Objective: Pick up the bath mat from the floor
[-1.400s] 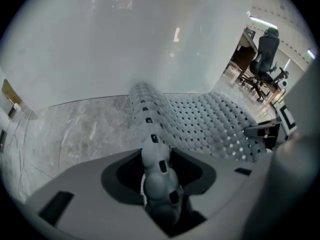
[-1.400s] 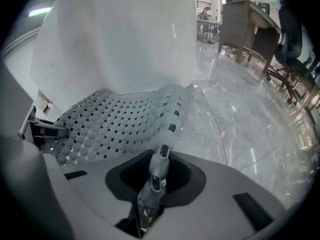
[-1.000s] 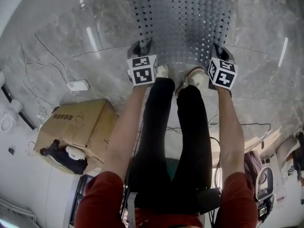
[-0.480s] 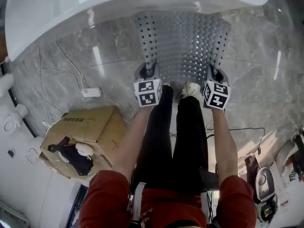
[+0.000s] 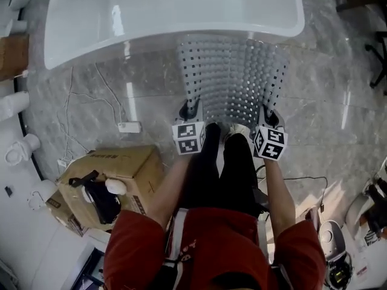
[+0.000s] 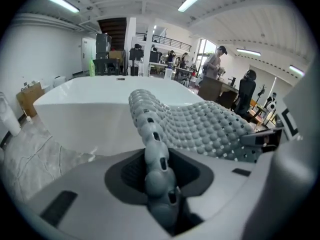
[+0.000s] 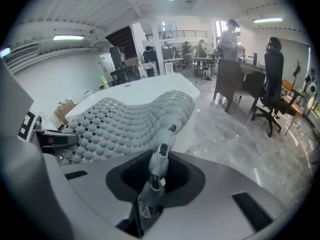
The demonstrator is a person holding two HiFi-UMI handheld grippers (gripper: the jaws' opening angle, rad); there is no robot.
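Note:
The grey perforated bath mat (image 5: 233, 71) hangs between my two grippers in front of the white bathtub (image 5: 84, 47), its near edge raised and its far edge by the tub's side. My left gripper (image 5: 190, 109) is shut on the mat's near left corner, and its jaws have just been closing a little on that edge. In the left gripper view the bumpy edge (image 6: 150, 129) runs between the pads of the gripper (image 6: 159, 179). My right gripper (image 5: 268, 116) is shut on the near right corner. In the right gripper view the mat (image 7: 125, 124) spreads leftward from the gripper (image 7: 152, 184).
A cardboard box (image 5: 115, 174) with dark items on it stands at the left of the person's legs. A white adapter (image 5: 129, 127) and thin cables lie on the marble floor to the left. A toilet (image 5: 15, 150) stands at the far left. More cables and gear lie at lower right.
Both grippers have risen together with the mat's near edge, lifting the mat up off the floor. The view has pulled back, so the whole bathtub now shows.

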